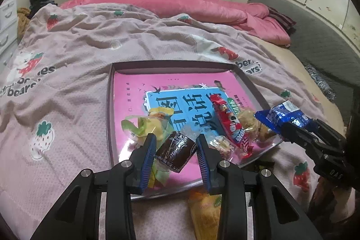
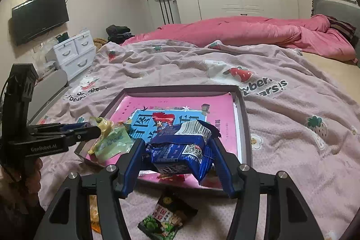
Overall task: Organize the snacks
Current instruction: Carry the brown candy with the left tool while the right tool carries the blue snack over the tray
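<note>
A shallow grey tray with a pink and blue printed floor lies on the blanket. My left gripper is shut on a dark brown wrapped snack, which hangs over the tray's near left corner. My right gripper is shut on a crumpled blue snack packet above the tray's near edge. That blue packet and the right gripper also show at the tray's right side. Inside the tray lie yellow-green wrapped sweets, a red bar and clear-wrapped pastries.
On the pink strawberry blanket in front of the tray lie an orange-yellow packet and a dark packet with a green picture. The left gripper reaches in from the left. A pink duvet lies behind, white drawers at left.
</note>
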### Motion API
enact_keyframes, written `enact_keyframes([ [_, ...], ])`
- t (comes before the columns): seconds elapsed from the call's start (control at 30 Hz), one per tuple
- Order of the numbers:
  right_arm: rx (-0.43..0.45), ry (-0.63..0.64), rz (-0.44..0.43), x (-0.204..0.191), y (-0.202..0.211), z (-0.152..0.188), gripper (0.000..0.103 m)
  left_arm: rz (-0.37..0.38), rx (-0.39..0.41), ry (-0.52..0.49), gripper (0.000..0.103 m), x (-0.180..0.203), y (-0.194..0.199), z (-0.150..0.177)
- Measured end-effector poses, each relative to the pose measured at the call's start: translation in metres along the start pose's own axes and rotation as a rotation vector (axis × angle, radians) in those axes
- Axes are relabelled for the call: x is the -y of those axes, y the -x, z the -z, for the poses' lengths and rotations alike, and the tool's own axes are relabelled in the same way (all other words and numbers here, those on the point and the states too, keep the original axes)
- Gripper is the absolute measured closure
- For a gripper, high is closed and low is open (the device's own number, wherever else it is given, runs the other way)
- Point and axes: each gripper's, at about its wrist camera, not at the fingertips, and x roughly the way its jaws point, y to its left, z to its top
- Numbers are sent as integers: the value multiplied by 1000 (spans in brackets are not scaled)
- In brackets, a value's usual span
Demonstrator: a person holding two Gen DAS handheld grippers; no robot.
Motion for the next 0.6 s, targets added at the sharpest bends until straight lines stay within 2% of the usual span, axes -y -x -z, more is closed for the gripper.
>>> enact_keyframes([
  [0.6,-5,-3,-22,1,-23,-7,44,-27,-11,-47,66,5,-19,-1],
])
